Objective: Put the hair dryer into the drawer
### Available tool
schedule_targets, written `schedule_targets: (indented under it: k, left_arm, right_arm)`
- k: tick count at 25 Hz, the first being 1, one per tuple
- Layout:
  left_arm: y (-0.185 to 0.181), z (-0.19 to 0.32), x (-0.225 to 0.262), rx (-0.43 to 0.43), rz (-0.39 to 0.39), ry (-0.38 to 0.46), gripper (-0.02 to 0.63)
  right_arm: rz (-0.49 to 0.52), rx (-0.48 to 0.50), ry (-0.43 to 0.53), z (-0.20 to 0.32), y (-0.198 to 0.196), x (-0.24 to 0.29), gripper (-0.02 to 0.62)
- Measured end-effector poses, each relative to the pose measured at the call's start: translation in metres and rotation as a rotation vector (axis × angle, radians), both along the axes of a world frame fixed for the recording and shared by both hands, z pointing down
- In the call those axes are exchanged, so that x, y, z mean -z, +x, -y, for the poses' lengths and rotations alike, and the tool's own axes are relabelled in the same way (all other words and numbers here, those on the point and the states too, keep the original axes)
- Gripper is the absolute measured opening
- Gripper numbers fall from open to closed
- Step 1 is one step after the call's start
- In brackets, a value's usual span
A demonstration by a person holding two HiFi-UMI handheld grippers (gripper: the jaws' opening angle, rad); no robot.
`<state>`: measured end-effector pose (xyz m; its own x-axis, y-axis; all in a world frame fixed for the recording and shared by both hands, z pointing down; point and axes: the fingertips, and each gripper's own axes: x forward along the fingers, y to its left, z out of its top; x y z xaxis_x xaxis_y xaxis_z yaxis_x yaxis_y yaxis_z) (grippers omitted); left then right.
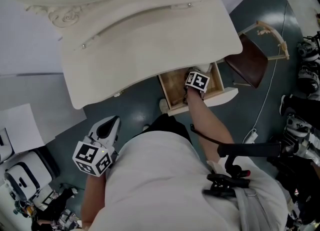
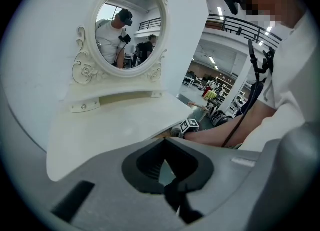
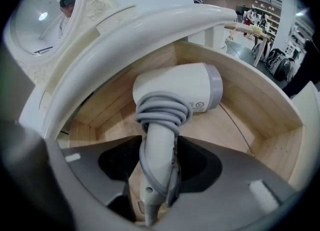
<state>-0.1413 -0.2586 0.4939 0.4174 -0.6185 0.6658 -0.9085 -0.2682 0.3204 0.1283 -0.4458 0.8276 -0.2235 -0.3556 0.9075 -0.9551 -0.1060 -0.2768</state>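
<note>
Right gripper view shows the hair dryer (image 3: 176, 92) lying in the drawer (image 3: 270, 140), its handle between the right gripper's (image 3: 156, 200) wide-spread fingers, apparently released; next, lift clear without dragging it. The left gripper's (image 2: 176, 195) fingers meet, empty.

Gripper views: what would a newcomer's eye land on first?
The white hair dryer, its cord wound round the handle, lies in the open wooden drawer, with the handle between the jaws of the right claw. In the left gripper view, the ornate oval mirror on the white dressing table stands out.
</note>
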Motion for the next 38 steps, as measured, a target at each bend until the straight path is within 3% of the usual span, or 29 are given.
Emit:
schedule_targets:
  k: [16, 26, 31, 38]
  left_arm:
    - [-0.012, -0.035, 0.012, -0.04, -0.049, 0.075, 0.003]
    - [-0.038, -0.083, 0.012, -0.054, -0.074, 0.102, 0.003]
    - [-0.047, -0.103, 0.016, -0.065, -0.091, 0.13, 0.003]
    - [-0.058, -0.135, 0.017, -0.081, -0.113, 0.154, 0.003]
  right_arm:
    - [-0.018, -0.028, 0.099, -0.015, 0.007, 0.045, 0.239]
    - [-0.028, -0.002, 0.203, -0.04, -0.015, 0.087, 0.219]
    - [-0.037, 0.024, 0.236, -0.059, -0.024, 0.109, 0.186]
    - [-0.043, 0.076, 0.265, -0.097, -0.037, 0.135, 0.073]
